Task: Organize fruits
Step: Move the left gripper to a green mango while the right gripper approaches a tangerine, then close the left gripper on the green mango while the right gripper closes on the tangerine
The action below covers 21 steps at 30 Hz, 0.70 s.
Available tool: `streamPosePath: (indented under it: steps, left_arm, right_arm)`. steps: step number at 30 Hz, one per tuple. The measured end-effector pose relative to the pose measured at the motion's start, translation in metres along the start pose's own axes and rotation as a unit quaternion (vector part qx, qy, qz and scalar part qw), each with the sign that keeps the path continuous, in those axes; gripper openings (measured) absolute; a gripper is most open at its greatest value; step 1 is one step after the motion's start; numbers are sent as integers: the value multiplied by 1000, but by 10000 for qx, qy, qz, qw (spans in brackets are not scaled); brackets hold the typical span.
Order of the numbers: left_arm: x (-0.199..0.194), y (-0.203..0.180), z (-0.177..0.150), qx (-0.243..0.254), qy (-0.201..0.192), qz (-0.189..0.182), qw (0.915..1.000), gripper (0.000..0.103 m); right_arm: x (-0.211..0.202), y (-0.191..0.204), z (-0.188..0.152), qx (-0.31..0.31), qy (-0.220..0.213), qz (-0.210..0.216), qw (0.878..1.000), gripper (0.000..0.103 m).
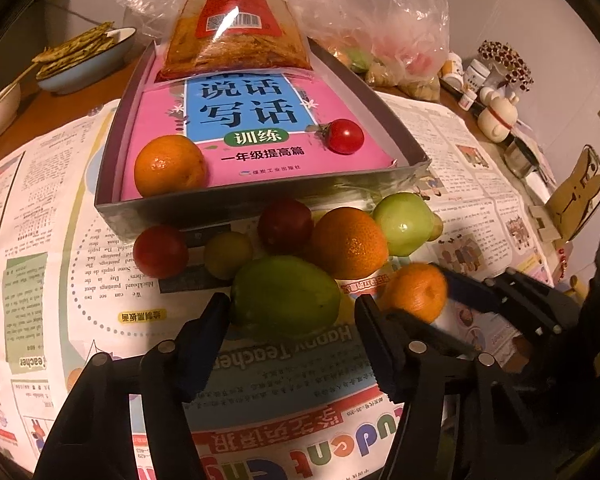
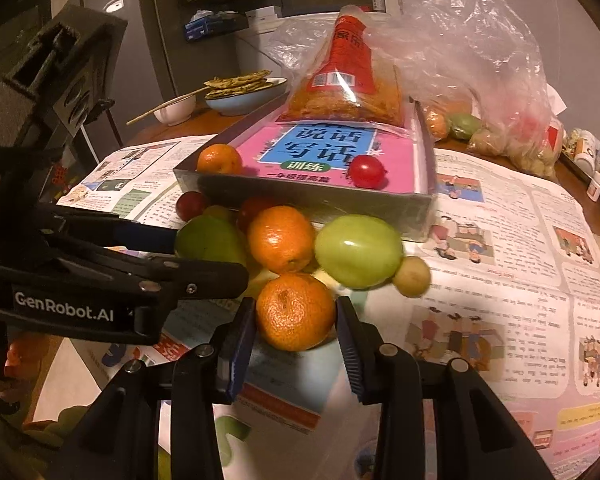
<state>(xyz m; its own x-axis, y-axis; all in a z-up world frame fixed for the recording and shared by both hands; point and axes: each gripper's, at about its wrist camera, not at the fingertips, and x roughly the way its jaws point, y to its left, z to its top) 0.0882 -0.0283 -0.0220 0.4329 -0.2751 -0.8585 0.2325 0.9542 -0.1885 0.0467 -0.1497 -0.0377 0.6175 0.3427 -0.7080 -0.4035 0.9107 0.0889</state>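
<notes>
The right tool (image 2: 296,320) sat nearest the lens, its two pads closed against the sides of an orange mandarin (image 2: 295,311) that lay on the newspaper (image 2: 520,240); the fruit filled the whole gap between the pads. The left tool (image 1: 292,312) stood half open around a large green fruit (image 1: 286,294); its left pad touched or nearly touched the fruit's side, while the right pad stood clear of it, so nothing was gripped there. In the left wrist view the gripped mandarin showed just beyond that right pad, with the right tool's dark fingers reaching in from the right edge.

The rest of the loose fruit clustered on the newspaper in front of a shallow grey box (image 1: 260,196): a bigger orange (image 1: 348,242) touching a pale green round fruit (image 1: 404,224), a dark red plum (image 1: 286,224) behind them, a small yellow-green fruit (image 1: 228,254), and a red fruit (image 1: 161,251) furthest left; a small yellowish fruit (image 2: 412,276) lay just beside the pale green one. Inside the box, on a pink book (image 1: 260,128), lay one orange (image 1: 170,166) at the near left corner and a cherry tomato (image 1: 345,136) toward the right; a packet with a red label (image 1: 236,20) rested on the book's far end. A clear plastic bag (image 1: 400,20) holding more produce slumped on the desk behind the box; a blue bowl of flatbreads (image 1: 84,56) stood to the left.
</notes>
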Motion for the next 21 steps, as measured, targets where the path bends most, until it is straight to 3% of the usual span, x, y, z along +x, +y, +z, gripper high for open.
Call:
streamPosePath:
  steps: [4, 21]
  left_arm:
    - [4, 1, 0, -21, 29, 111, 9999, 59]
    - [-11, 6, -5, -95, -54, 18, 9999, 59]
  right_arm:
    - [-6, -12, 1, 135, -70, -44, 9999, 40]
    - [-14, -19, 3, 253, -202, 82, 9994, 40]
